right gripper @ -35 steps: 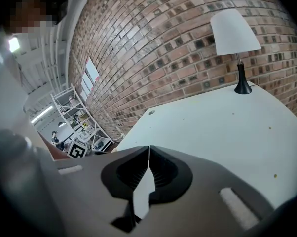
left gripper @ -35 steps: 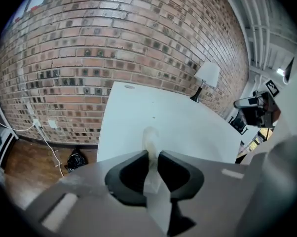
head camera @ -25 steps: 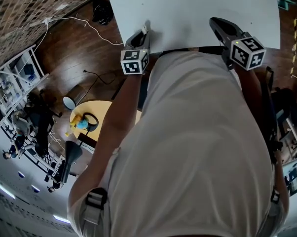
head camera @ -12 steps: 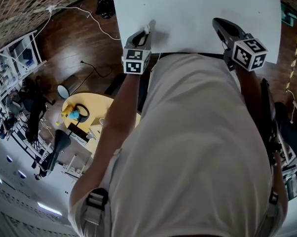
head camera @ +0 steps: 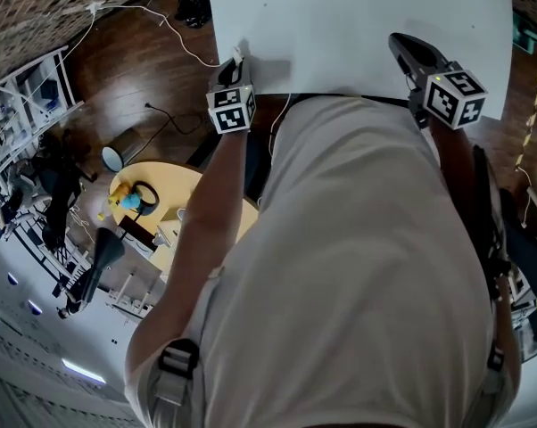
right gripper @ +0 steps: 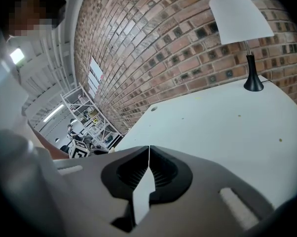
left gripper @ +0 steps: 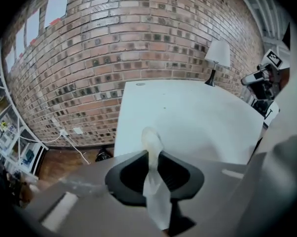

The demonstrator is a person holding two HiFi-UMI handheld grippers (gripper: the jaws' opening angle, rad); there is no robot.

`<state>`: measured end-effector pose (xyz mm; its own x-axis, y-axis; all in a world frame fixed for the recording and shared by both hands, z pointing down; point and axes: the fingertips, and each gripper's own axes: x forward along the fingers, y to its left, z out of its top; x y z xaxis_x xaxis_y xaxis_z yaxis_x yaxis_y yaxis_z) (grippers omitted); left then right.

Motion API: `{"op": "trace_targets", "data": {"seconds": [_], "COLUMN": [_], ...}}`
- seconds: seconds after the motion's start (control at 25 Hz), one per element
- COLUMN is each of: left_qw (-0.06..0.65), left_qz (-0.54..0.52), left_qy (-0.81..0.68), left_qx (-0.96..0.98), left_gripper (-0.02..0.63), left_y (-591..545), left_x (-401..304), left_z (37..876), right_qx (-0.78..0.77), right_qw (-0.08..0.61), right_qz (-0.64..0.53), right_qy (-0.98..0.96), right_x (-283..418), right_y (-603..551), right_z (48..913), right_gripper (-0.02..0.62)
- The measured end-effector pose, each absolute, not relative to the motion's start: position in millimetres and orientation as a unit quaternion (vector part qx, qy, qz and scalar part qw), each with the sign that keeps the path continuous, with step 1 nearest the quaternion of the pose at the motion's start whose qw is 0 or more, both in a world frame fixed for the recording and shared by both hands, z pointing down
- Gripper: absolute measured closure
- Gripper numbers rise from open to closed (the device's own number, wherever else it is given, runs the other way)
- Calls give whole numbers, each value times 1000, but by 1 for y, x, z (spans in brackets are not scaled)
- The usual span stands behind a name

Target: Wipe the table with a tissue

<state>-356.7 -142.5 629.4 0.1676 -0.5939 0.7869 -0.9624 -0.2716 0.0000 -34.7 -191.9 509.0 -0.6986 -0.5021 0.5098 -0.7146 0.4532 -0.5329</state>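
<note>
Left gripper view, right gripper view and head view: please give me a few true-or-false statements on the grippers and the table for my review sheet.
1. The left gripper is shut on a tissue. True.
2. The right gripper holds a second tissue. False: its jaws are together with nothing between them.
3. A lamp with a white shade stands on the table. True.
4. The table top is dark wood. False: it is white; the dark wood is the floor.
5. The wall behind the table is brick. True.
</note>
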Motion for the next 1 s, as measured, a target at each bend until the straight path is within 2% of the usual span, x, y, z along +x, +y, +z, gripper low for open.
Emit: {"op": "trace_targets", "data": {"seconds": [0.24,0.44,0.56,0.72,1.0], "left_qw": [248,285,314,325,295], "left_qz": [350,346,317,265,266], "left_qy": [-455,-392,-402,-501,-531], "left_qx": [780,803,800,757,749], "left_gripper": [541,541,540,538,537], "left_y": [-135,-123,-136,-182,-249], "left_x": [-276,-236,-245,-300,-324], "left_z": [633,634,623,609,603], "right_qx": [366,366,370,374,372], "right_qw": [141,138,135,132,132], "right_qz": [374,373,373,371,361], "right_qy": [-840,-841,-840,-840,-845], "right_x": [-34,-35,-34,-31,-29], "right_y": [-189,-188,-190,-192,-198], "right_z": [509,507,507,507,506], "right_gripper": [583,583,583,583,583]}}
